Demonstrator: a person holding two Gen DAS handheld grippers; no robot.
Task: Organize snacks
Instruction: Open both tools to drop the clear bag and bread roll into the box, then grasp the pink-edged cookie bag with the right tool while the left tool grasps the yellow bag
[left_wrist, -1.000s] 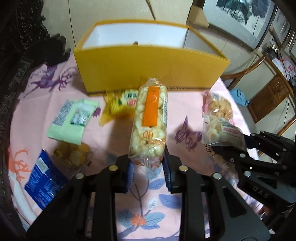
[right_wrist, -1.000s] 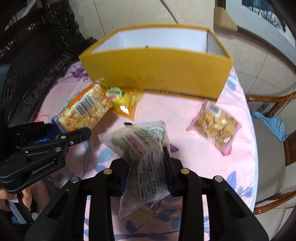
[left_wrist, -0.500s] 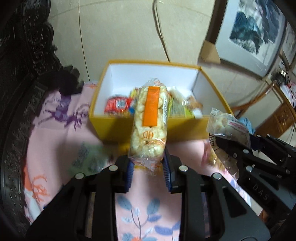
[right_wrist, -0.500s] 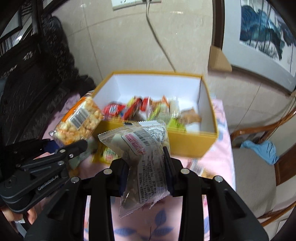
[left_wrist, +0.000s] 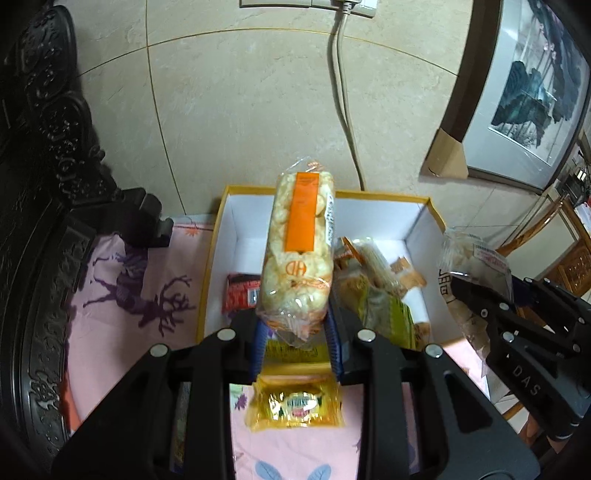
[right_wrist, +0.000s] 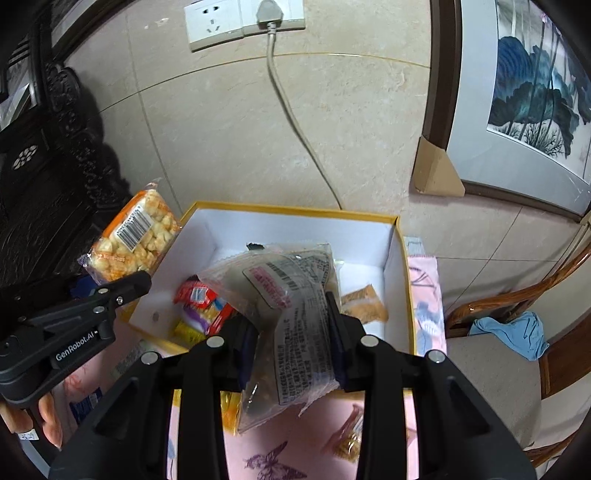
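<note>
My left gripper (left_wrist: 295, 332) is shut on a clear bag of puffed snacks with an orange label (left_wrist: 301, 251), held upright above the yellow box (left_wrist: 212, 258). My right gripper (right_wrist: 291, 332) is shut on a clear packet with printed text (right_wrist: 291, 295), also over the yellow box (right_wrist: 404, 295). The box has white inner walls and holds several wrapped snacks, among them a red packet (left_wrist: 240, 293). In the right wrist view the left gripper (right_wrist: 122, 288) carries its orange-label bag (right_wrist: 135, 236) at the box's left side. The right gripper's arm (left_wrist: 517, 332) with its packet (left_wrist: 472, 266) shows in the left wrist view.
The pink patterned tablecloth (left_wrist: 122, 295) carries a yellow packet (left_wrist: 295, 406) in front of the box and another small snack (right_wrist: 347, 439). Dark carved furniture (left_wrist: 40, 184) stands at the left, a wooden chair with blue cloth (right_wrist: 513, 332) at the right. A tiled wall with a cable (right_wrist: 291, 110) rises behind.
Both grippers have risen and moved toward the box with their bags still held. The box's inside and its snacks have come into view below them.
</note>
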